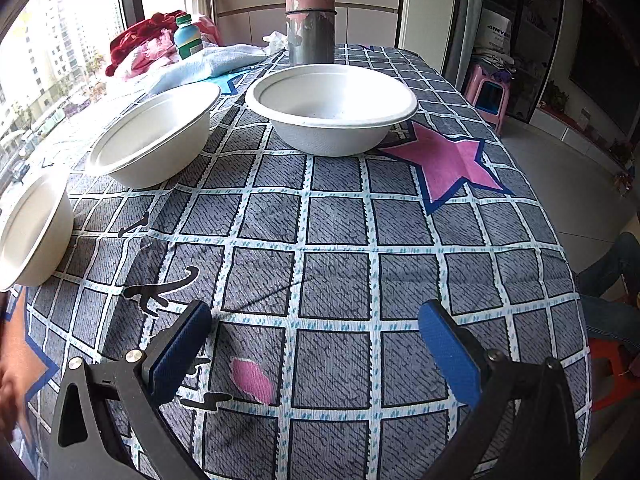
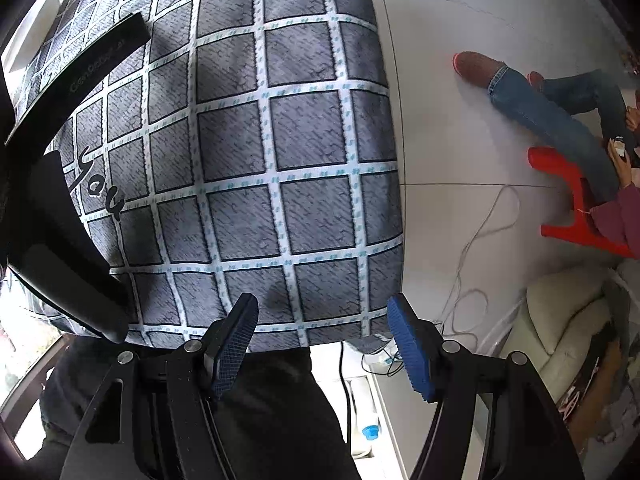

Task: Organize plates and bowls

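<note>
The left gripper [image 1: 316,344] hangs low over the table with its two fingers spread wide and nothing between them; each finger is a black angular bracket faced with a ribbed blue pad [image 1: 180,354]. Beneath it lies a woven tablecloth [image 1: 336,224] of grey squares divided by white bands, printed with pink stars and black script. Three white bowls stand on the cloth, all round, matte, moulded like paper pulp, with flat rolled rims: the first bowl [image 1: 332,108] sits far and centre, the second bowl [image 1: 154,134] just left of it and apart from it, the third bowl [image 1: 32,228] near the left edge, partly cut off. Behind the first bowl rises a cylindrical metal post [image 1: 310,12] with chipped pink paint. The right gripper [image 2: 324,324] hovers over the near table edge, its jaws likewise spread and empty, with the same blue textured pads. Beyond that edge a red plastic stool [image 2: 576,204] stands on pale floor tiles.
</note>
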`<state>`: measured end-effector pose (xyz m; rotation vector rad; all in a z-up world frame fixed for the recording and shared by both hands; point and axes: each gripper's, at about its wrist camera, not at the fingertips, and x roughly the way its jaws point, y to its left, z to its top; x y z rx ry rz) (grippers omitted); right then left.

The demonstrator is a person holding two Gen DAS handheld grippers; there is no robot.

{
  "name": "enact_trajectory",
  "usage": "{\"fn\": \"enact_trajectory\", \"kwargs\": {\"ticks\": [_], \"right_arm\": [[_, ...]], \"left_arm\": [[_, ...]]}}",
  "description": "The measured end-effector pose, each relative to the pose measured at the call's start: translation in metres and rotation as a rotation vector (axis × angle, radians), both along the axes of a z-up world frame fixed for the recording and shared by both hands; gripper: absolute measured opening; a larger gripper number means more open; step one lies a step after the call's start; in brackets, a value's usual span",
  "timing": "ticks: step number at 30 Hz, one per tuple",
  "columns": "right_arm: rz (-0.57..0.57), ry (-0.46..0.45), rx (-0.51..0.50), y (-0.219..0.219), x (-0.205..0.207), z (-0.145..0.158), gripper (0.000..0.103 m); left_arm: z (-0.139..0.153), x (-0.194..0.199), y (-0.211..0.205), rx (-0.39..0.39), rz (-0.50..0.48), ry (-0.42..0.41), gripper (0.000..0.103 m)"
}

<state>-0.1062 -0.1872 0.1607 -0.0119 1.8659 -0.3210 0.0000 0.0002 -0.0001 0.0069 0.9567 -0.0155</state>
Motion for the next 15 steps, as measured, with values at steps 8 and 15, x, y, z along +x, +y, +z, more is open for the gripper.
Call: {"fn": "enact_trajectory", "kwargs": {"ticks": [8, 15], "right_arm": [[0.035, 0.002, -0.005, 0.039, -0.001, -0.001, 0.068], [-0.013, -0.018, -0.031, 0.056, -0.002, 0.008, 0.068]], "left_arm": [[0.0, 0.0, 0.0, 0.0, 0.0, 0.0, 0.103], [0.0, 0.0, 0.0, 0.0, 0.0, 0.0, 0.103]]}}
